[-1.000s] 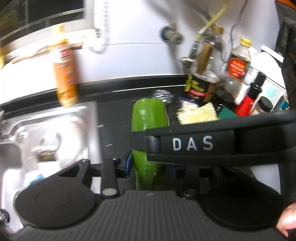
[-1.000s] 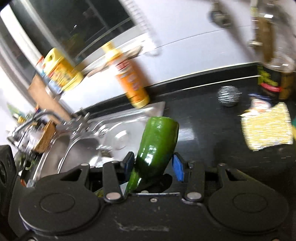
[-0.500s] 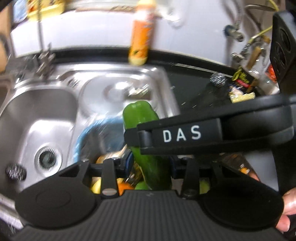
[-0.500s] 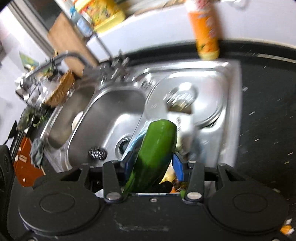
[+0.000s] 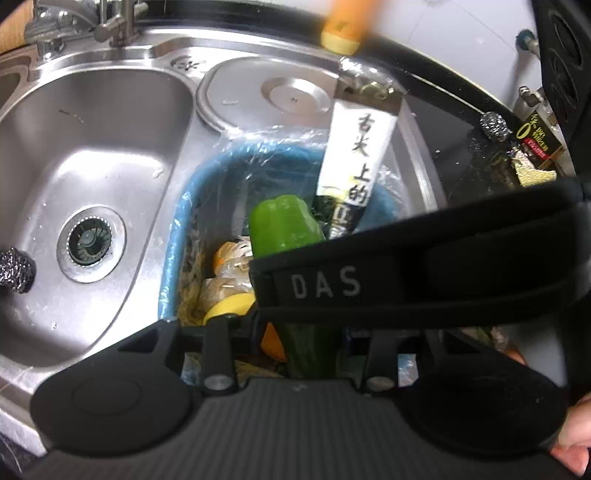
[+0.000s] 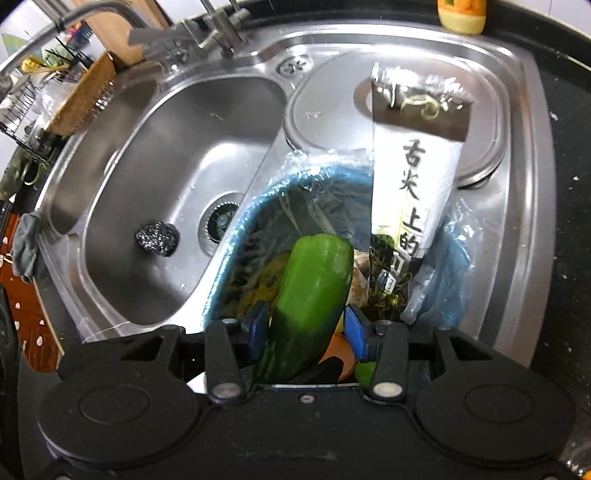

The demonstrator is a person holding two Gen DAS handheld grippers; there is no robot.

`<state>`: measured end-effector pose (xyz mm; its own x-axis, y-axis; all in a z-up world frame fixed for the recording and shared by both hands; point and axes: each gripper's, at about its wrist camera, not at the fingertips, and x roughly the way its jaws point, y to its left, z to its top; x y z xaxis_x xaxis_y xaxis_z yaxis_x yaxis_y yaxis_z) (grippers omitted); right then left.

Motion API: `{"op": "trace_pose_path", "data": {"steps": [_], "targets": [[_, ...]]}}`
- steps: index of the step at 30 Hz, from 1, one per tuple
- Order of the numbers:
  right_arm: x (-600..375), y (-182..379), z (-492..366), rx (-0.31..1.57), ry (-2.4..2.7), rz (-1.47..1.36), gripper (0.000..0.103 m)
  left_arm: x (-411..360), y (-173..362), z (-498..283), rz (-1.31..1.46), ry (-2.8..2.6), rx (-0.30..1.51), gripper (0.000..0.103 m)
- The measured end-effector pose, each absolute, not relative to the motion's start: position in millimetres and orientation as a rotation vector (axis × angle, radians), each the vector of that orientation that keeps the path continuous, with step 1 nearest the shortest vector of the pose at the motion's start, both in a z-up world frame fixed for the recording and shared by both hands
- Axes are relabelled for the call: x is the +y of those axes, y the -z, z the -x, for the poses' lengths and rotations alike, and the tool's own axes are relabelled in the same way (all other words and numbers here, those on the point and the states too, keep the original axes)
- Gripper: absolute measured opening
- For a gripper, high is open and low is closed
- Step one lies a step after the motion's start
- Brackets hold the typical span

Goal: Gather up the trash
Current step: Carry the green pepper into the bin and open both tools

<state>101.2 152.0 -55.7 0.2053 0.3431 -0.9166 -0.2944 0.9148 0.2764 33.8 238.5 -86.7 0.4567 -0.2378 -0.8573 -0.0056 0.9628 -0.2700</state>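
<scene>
Gripping a green pepper (image 6: 310, 291) between the blue pads of my right claw (image 6: 308, 328), I hold it tilted over the blue bin (image 6: 456, 254), which is lined with clear plastic and sits in the right-hand part of the steel sink (image 6: 517, 155). My left claw (image 5: 295, 332) is closed on the same green pepper (image 5: 282, 225) lower down, though the right claw's black body crosses in front and hides part of that grip. Inside the bin lie yellow and orange scraps (image 5: 229, 280), and a tall white packet with black lettering (image 6: 417, 177) leans against the bin's far rim. A steel scourer (image 6: 157, 238) rests in the left basin beside the drain (image 6: 221, 221). An orange bottle (image 6: 461, 14) stands on the dark bench at its back edge, behind the sink
</scene>
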Motion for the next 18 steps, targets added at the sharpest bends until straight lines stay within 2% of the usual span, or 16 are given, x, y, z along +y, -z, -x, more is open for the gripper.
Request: {"op": "trace_pose_path", "data": {"steps": [18], "targets": [[159.3,79.3,-126.4,1.331,-0.413,-0.087,0.046,242.4,104.4,-67.4,0.192,0.141,1.099,0.039]]}}
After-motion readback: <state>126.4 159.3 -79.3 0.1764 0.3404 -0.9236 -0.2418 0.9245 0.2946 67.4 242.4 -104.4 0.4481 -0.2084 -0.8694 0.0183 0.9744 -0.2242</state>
